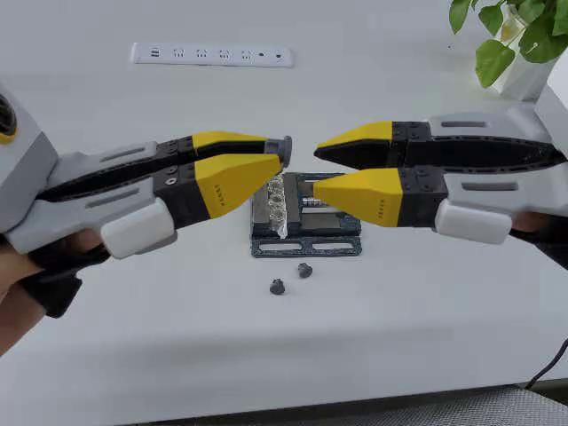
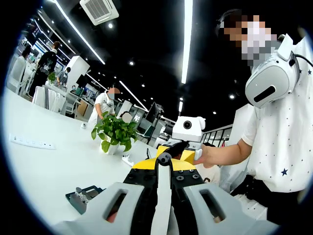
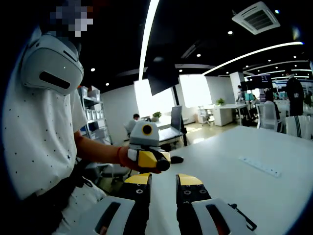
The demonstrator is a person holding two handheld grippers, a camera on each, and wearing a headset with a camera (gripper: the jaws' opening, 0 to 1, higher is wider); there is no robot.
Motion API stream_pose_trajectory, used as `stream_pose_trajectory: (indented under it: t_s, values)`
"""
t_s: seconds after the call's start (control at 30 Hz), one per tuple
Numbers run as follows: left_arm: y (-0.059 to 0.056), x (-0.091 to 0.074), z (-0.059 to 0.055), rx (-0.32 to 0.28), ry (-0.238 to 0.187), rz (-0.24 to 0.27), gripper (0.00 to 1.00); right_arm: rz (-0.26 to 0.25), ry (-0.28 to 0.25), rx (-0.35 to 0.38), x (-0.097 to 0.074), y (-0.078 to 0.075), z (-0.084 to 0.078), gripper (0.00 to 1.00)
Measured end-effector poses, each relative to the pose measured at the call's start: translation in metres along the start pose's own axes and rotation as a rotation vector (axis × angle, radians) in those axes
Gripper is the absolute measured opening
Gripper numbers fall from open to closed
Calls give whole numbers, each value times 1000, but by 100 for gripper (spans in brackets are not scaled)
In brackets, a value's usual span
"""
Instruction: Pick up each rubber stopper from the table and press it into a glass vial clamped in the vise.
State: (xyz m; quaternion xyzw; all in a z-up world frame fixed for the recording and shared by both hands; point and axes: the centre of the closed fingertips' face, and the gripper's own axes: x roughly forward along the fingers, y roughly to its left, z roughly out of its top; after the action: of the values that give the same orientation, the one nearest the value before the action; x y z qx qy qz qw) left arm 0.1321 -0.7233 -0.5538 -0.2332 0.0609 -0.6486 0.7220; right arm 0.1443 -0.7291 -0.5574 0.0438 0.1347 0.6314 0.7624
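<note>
No readable text, labels, brands, numbers or signs

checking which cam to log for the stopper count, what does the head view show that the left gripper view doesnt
Head view: two loose stoppers on the table in front of the vise, and glass vials clamped in it.
Left gripper view: the person wearing the headset, ceiling lights, and other people further back.
Shared: the left gripper shut on a stopper, the right gripper, the vise, the power strip and the plant.
</note>
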Motion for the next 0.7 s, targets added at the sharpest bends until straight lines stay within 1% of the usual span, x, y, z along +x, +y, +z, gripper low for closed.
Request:
stream_pose_trajectory:
  t_s: [0.07, 0.1, 0.13, 0.2, 0.23, 0.3, 0.33, 0.37, 0.4, 0.43, 0.5, 0.6, 0.7]
  values:
    - [-2, 1, 2, 7, -20, 1, 5, 14, -32, 38, 1, 3, 5, 16]
    - [-3, 2, 3, 12, -23, -1, 5, 14, -47, 52, 2, 3, 8, 16]
    - [-2, 3, 3, 9, -26, -1, 5, 19, -57, 54, 2, 4, 9, 16]
    - [-5, 3, 6, 23, -45, -7, 5, 27, -62, 67, 3, 5, 10, 16]
    - [-5, 4, 7, 17, -46, -8, 5, 29, -68, 71, 3, 6, 11, 16]
    - [-8, 5, 9, 25, -61, -14, 5, 42, -93, 100, 3, 8, 15, 15]
    - [-8, 5, 9, 23, -61, -14, 5, 44, -95, 98, 3, 8, 15, 15]
    - [-9, 5, 11, 11, -71, -17, 5, 43, -96, 99, 3, 8, 16, 15]
    - [-10, 6, 12, 10, -81, -19, 5, 47, -99, 102, 3, 9, 16, 14]
    - [-10, 6, 13, 6, -85, -19, 5, 56, -111, 113, 3, 10, 19, 14]
    - [-11, 6, 14, 5, -93, -20, 4, 62, -116, 120, 3, 11, 20, 14]
    - [-12, 6, 15, 4, -97, -22, 4, 75, -129, 129, 4, 14, 24, 13]
    - [-13, 6, 16, 3, -101, -24, 4, 85, -128, 125, 5, 16, 25, 11]
